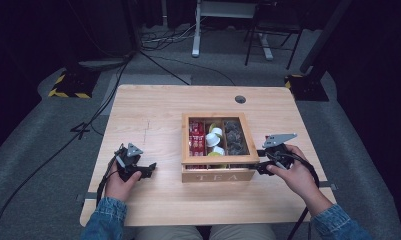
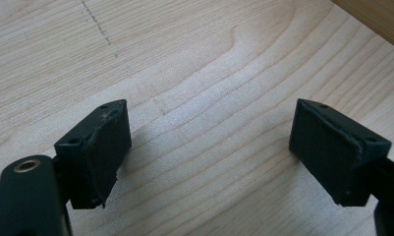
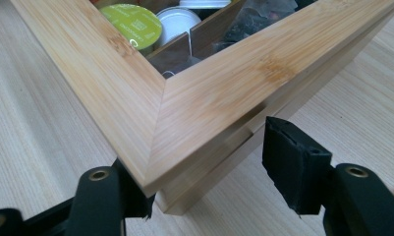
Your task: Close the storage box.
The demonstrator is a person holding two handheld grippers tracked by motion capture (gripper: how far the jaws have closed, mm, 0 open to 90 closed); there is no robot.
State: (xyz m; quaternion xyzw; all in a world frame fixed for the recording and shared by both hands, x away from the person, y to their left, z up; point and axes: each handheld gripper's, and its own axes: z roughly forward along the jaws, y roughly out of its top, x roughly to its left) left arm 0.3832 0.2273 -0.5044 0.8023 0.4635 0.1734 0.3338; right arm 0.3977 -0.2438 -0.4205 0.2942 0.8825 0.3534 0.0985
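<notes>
Pale wooden desk (image 1: pixel 153 115): bamboo glass-lidded tea box (image 1: pixel 217 171) near centre. Right claw (image 3: pixel 209 182) spread around box's near corner, ungripped; left claw (image 2: pixel 209 147) open, left of box.

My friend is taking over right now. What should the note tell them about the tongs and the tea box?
Left tongs: open, nothing between them, over bare table, left of the tea box.
Right tongs: open around the box's front right corner, one jaw on each side; whether the pads touch the wood is unclear.
Box: mid-table, glass-windowed lid shut; packets and pods visible inside.
Done: right tongs placed at the corner.
Left: probably gripping the lid's edge and lifting it; nothing moved yet.
</notes>
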